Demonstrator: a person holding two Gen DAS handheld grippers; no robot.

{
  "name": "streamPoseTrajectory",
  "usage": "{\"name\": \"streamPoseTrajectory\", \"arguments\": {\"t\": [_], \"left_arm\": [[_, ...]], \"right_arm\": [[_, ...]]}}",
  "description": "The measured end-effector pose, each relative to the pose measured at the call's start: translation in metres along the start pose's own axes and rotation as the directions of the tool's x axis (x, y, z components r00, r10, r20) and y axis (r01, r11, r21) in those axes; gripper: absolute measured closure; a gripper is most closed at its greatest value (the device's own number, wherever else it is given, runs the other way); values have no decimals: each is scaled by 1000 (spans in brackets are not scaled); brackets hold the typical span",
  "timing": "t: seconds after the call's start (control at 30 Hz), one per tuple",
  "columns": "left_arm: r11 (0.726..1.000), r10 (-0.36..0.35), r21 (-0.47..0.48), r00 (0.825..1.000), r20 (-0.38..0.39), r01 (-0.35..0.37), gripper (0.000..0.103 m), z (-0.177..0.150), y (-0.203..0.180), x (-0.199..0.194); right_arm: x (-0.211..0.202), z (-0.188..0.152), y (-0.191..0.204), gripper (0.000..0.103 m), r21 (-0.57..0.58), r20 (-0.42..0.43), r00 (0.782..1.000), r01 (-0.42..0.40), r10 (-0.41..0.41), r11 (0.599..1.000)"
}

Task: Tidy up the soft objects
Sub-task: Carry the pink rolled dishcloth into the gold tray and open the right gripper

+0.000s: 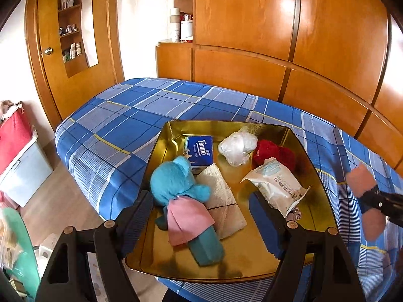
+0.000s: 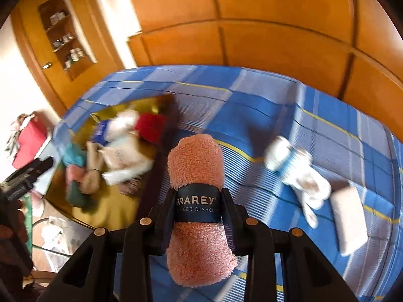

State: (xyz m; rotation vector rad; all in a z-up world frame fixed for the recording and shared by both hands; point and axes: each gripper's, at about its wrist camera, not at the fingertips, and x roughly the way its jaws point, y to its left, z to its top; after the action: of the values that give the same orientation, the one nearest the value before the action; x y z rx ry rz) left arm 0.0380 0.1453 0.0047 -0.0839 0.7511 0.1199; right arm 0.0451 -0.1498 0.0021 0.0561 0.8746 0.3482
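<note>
A gold tray (image 1: 314, 176) lies on the blue plaid bed (image 1: 121, 125). In it are a turquoise plush bear in a pink dress (image 1: 176, 183), a blue tissue pack (image 1: 200, 151), a clear plastic bundle (image 1: 236, 148), a red fluffy item (image 1: 269, 151), a wipes pack (image 1: 277, 183) and a beige cloth (image 1: 221, 196). My left gripper (image 1: 201, 221) hovers open over the tray's near end, with the bear's body between its fingers but not pressed. My right gripper (image 2: 199, 201) is shut on a rolled pink dishcloth (image 2: 195, 161) with a dark band, held above the bed to the right of the tray (image 2: 113, 206).
A blurred white and blue soft item (image 2: 297, 173) and a pale sponge-like block (image 2: 350, 224) lie on the bed at the right. Wooden wardrobe panels (image 1: 277, 37) stand behind the bed. A red box on a white bin (image 1: 17, 151) is on the floor at the left.
</note>
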Motion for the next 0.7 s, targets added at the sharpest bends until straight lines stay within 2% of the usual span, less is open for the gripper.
{"name": "streamPoseTrajectory", "arguments": {"t": [0.1,0.3,0.57,0.7], "left_arm": [[1000,3,-7,1000,0,-3,24,-1,3,0],[1000,7,-26,1000,-2,-7,24,-2,13,1],[998,16,-58,1000,-8,-17,24,-4,25,4],[997,23,-71,1000,-12,-24,24,-4,30,5]], "right_arm": [[3,12,27,70,-35,-2,998,-57,57,998],[18,30,82,70,-132,-24,992,-122,120,984],[42,46,139,70,-297,-57,992,-122,110,947],[62,49,151,70,-283,-89,989,-137,116,949]]}}
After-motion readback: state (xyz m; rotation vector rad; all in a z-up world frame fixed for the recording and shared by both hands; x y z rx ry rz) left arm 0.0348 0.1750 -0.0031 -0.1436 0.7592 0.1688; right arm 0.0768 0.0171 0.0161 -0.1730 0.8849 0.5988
